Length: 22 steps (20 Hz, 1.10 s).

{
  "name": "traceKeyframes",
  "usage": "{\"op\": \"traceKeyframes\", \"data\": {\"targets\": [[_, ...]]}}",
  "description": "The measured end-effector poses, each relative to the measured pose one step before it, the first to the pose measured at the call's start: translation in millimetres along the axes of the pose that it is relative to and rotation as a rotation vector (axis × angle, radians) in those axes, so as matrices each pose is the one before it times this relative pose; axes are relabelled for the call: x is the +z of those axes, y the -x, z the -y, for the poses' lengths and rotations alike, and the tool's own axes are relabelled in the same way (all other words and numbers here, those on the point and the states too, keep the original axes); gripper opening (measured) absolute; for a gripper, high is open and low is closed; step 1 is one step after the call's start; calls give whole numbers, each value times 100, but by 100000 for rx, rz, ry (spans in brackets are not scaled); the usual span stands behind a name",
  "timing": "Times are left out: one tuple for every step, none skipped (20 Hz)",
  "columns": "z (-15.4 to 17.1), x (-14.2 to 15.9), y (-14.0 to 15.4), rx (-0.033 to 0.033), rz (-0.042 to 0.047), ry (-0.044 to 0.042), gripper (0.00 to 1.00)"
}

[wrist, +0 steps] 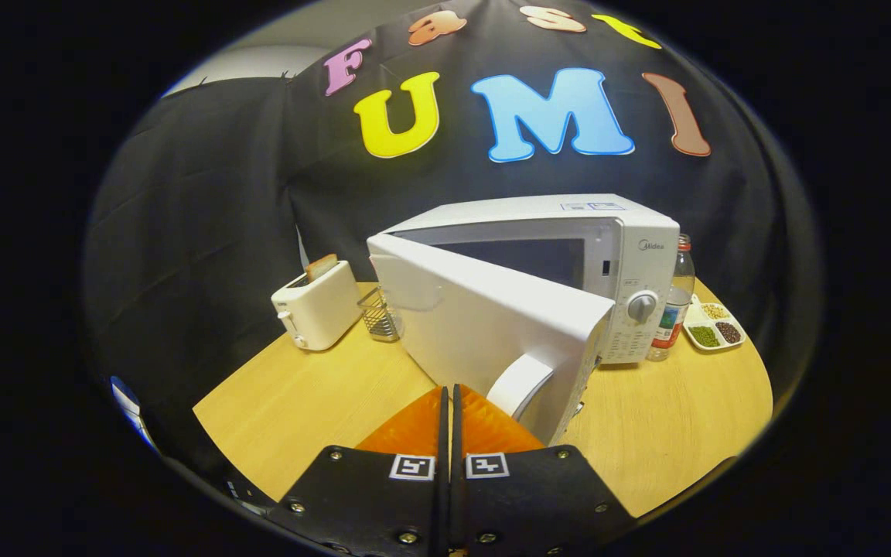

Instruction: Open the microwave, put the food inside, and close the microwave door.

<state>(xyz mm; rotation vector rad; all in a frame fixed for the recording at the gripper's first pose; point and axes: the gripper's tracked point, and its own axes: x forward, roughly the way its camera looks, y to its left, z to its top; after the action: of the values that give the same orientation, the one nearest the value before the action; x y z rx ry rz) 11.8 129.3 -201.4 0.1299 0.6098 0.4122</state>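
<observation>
With the door [492, 325] swung partway out toward me, my gripper [449, 402] sits just short of its free edge, fingers pressed together and holding nothing. The microwave [569, 255] stands on the round wooden table [670, 433], between a toaster [318, 305] and a bottle [677, 298]. I judge the door stiff and light on its hinge, with smooth, slick plastic; the curved handle [519, 383] near its free edge, just ahead of my fingertips and slightly right, is the place to hook or push. I cannot make out the food in the dark opening. My hand holds the gripper low, roughly level, aimed at the door's edge.
</observation>
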Motion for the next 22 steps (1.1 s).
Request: {"op": "traceKeyframes", "data": {"targets": [[720, 356, -318, -783, 318, -434, 1], [726, 295, -315, -840, 182, -245, 1], [759, 378, -294, -828, 393, -210, 1], [659, 375, -328, -641, 375, -118, 1], [641, 393, -334, -500, 348, -163, 1], [587, 270, -420, -471, 360, -290, 1], [573, 279, -401, -469, 156, -215, 1], [553, 298, -489, -521, 338, -100, 1], [537, 324, -407, -599, 369, -162, 1], [510, 255, -404, -628, 351, -184, 1], [470, 285, -477, -653, 430, -239, 1], [443, 251, -443, -699, 433, -204, 1], [495, 326, -481, -834, 408, -159, 1], [394, 313, -519, -932, 361, -167, 1], [445, 364, -562, -996, 360, -192, 1], [391, 261, -618, -1210, 372, -483, 1], [383, 404, -570, -1012, 499, -725, 1], [172, 354, -592, -430, 709, -835, 1], [134, 351, -626, -388, 461, -401, 1], [47, 270, -541, -361, 386, 25, 1], [1, 177, -445, -322, 211, 440, 1], [-26, 253, -442, -330, 516, 395, 0]]}}
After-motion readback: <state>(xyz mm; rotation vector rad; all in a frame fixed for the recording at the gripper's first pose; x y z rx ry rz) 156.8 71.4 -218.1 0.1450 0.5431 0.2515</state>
